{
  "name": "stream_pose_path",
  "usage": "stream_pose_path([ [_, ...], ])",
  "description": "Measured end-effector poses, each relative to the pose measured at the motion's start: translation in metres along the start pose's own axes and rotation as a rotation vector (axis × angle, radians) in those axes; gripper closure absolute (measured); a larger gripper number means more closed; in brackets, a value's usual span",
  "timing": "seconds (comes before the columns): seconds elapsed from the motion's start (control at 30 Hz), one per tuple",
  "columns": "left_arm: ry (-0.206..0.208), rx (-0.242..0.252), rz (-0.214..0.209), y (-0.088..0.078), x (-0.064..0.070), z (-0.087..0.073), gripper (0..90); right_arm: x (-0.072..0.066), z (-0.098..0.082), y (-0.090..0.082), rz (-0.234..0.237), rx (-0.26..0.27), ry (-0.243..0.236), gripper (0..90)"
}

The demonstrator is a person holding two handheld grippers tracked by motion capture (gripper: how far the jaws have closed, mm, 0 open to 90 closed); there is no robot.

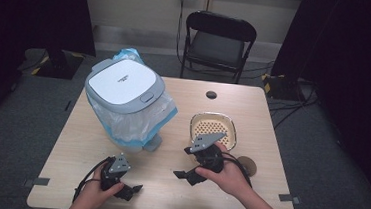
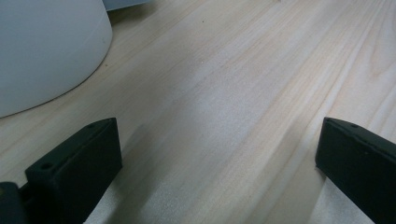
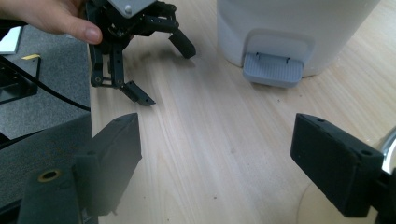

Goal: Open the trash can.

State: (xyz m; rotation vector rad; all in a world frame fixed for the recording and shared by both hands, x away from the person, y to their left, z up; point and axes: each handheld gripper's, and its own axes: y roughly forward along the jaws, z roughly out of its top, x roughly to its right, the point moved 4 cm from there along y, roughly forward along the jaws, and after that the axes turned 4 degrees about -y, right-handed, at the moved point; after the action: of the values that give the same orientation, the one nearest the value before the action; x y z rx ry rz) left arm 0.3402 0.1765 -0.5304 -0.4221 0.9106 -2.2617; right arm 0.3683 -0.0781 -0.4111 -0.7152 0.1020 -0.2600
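Observation:
A white pedal bin (image 1: 124, 87) with a grey-rimmed lid and a pale blue bag liner stands on the left half of the wooden table (image 1: 165, 203). Its grey foot pedal (image 3: 273, 69) faces the person. My left gripper (image 1: 131, 190) rests low near the front edge; in the left gripper view the left gripper (image 2: 219, 140) stands open over bare wood, beside the bin's base (image 2: 46, 51). My right gripper (image 1: 184, 170) hovers above the table's middle front, open and holding nothing. In its own view the right gripper (image 3: 215, 135) looks toward the pedal and the left gripper (image 3: 168, 77).
A yellow perforated basket (image 1: 213, 129) sits right of centre, with a brown round coaster (image 1: 248, 164) beside the right hand. A black cable hole (image 1: 211, 94) is near the far edge. A black folding chair (image 1: 218, 42) stands behind the table. Dark curtains hang on both sides.

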Motion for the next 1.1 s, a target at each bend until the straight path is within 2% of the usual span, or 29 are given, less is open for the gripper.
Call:
stream_pose_path([
  [0.33, 0.007, -0.005, 0.001, 0.000, -0.001, 0.000, 0.0, 0.008, 0.023, -0.014, -0.007, -0.005, -0.022, 15.6],
  [0.4, -0.022, 0.016, -0.001, 0.001, 0.001, 0.000, 0.0, 0.013, 0.030, -0.020, -0.011, -0.007, -0.023, 15.5],
  [0.57, -0.003, 0.006, 0.003, 0.000, 0.000, 0.000, 0.0, 0.021, 0.039, -0.026, -0.023, -0.012, -0.031, 15.5],
  [0.6, -0.016, 0.016, 0.002, 0.001, 0.001, 0.000, 0.0, 0.025, 0.044, -0.029, -0.033, -0.010, -0.037, 15.4],
  [0.73, -0.016, 0.016, 0.002, 0.001, 0.001, 0.000, 0.0, 0.029, 0.050, -0.032, -0.028, 0.003, -0.024, 15.4],
  [0.77, -0.003, 0.007, 0.002, 0.000, 0.000, 0.000, 0.0, 0.032, 0.053, -0.032, -0.029, -0.001, -0.025, 15.4],
  [0.8, -0.015, 0.016, 0.001, 0.001, 0.001, 0.000, 0.0, 0.033, 0.055, -0.032, -0.030, 0.001, -0.027, 15.4],
  [1.1, -0.014, 0.015, 0.001, 0.000, 0.001, 0.000, 0.0, 0.041, 0.078, -0.037, -0.026, 0.031, -0.022, 15.5],
])
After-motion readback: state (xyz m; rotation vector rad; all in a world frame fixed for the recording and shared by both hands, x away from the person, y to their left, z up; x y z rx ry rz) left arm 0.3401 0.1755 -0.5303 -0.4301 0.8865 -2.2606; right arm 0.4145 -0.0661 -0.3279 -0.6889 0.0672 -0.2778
